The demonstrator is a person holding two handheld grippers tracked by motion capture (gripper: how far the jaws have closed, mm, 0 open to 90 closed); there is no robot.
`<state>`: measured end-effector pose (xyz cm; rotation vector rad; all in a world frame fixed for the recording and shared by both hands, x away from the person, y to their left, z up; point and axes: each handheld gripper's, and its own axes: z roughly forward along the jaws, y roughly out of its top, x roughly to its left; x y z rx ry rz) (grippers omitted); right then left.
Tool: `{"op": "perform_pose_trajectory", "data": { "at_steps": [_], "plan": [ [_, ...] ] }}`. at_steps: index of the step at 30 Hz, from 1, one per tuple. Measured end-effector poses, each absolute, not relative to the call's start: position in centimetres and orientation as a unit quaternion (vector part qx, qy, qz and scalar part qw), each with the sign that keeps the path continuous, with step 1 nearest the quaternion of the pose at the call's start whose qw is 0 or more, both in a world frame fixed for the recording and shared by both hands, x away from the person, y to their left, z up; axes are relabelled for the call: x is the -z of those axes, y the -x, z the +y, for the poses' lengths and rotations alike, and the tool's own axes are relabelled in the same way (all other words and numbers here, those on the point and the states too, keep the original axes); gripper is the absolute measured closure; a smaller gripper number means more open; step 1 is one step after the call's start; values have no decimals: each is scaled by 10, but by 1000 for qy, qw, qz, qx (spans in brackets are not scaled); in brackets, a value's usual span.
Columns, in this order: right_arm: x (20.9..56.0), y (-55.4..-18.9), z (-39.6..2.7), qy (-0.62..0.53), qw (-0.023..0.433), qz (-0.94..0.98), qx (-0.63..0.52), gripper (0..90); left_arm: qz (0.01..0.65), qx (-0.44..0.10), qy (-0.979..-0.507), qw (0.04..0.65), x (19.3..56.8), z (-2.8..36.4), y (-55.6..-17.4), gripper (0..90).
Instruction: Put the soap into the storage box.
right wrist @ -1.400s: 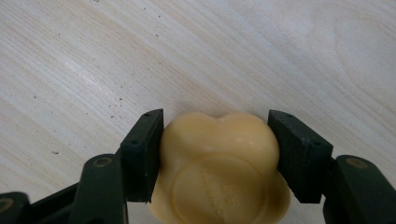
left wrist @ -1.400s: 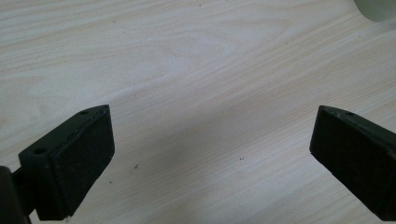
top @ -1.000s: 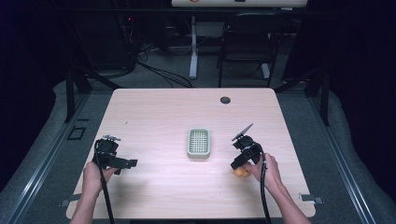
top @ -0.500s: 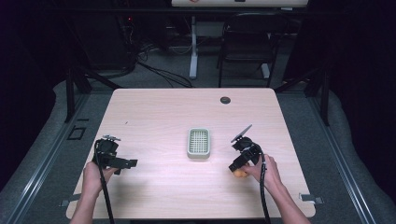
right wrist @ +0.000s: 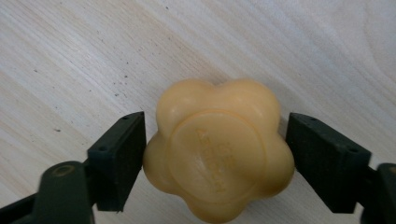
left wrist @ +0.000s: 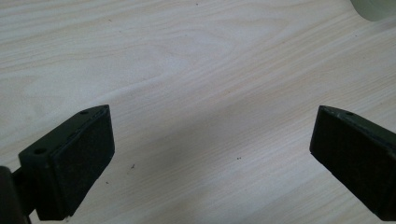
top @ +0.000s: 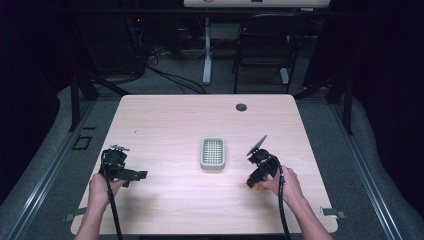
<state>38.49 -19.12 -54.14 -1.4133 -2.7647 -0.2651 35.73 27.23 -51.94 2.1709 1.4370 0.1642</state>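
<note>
A yellow flower-shaped soap (right wrist: 217, 154) lies on the wooden table (top: 170, 125) at the front right. My right gripper (right wrist: 215, 126) straddles it. Its jaws have just been opening, and the soap sits between the pads (right wrist: 123, 154) with almost no gap on either side. From above, the right gripper (top: 253, 181) points toward the near edge and a sliver of soap (top: 256, 188) peeks out under it. A pale soap dish (top: 212, 153) with a gridded floor stands at the table's middle. My left gripper (top: 140, 175) hovers at the front left, open over bare wood.
A small dark grommet (top: 241, 107) is set in the table's far side. A corner of the soap dish (left wrist: 376, 8) pokes into the top right of the left gripper view. Behind the table are a chair, cables and stands.
</note>
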Motion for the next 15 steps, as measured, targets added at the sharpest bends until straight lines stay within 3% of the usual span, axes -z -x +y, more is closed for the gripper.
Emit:
{"op": "perform_pose_trajectory", "data": {
  "at_steps": [5,15],
  "plan": [
    [543,-388,-190,425,20,-904,36,236,532,-61,-802,264,519,272,-357,0],
    [547,-382,-187,463,3,-882,85,244,533,-61,-802,264,519,273,-357,0]
  ]
}}
